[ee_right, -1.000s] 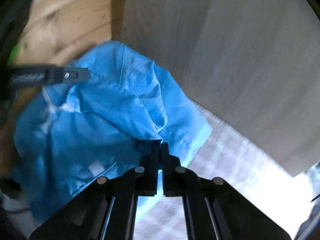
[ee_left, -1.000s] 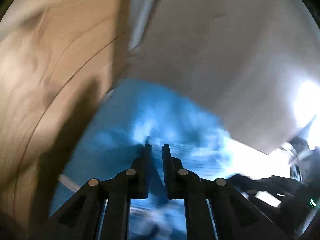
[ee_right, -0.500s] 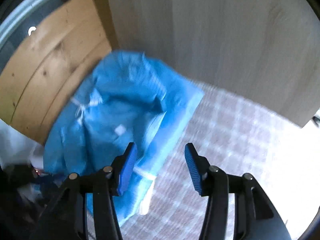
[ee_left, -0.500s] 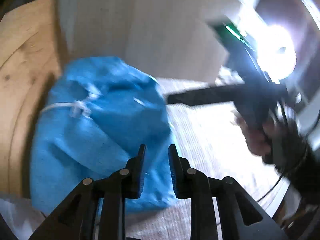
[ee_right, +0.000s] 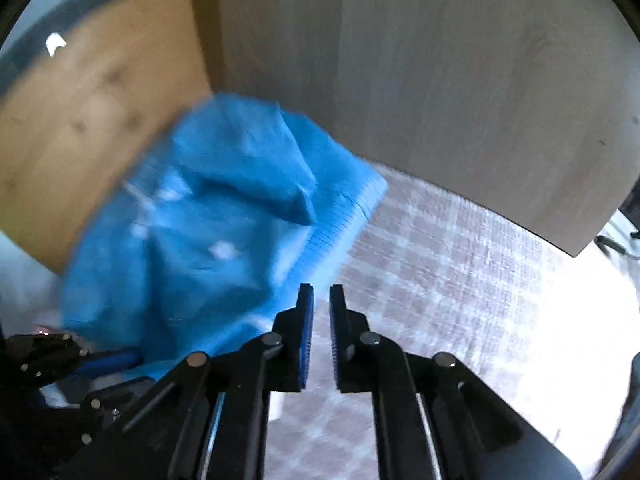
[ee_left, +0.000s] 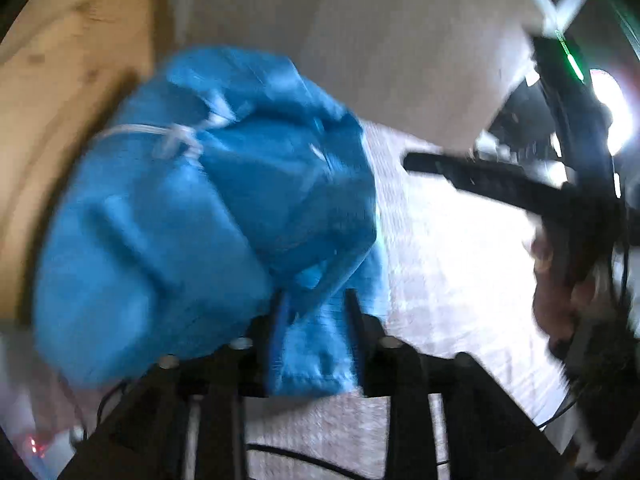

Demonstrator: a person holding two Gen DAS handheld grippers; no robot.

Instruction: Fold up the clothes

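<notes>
Garment: blue garment bunched on checked cloth.
Left tool: fingers parted, garment hem between them.
Right tool: narrow gap, empty.

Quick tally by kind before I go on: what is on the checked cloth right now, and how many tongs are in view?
Blue garments: 1
Checked cloths: 1
Tongs: 2, left tongs and right tongs
Total: 4
</notes>
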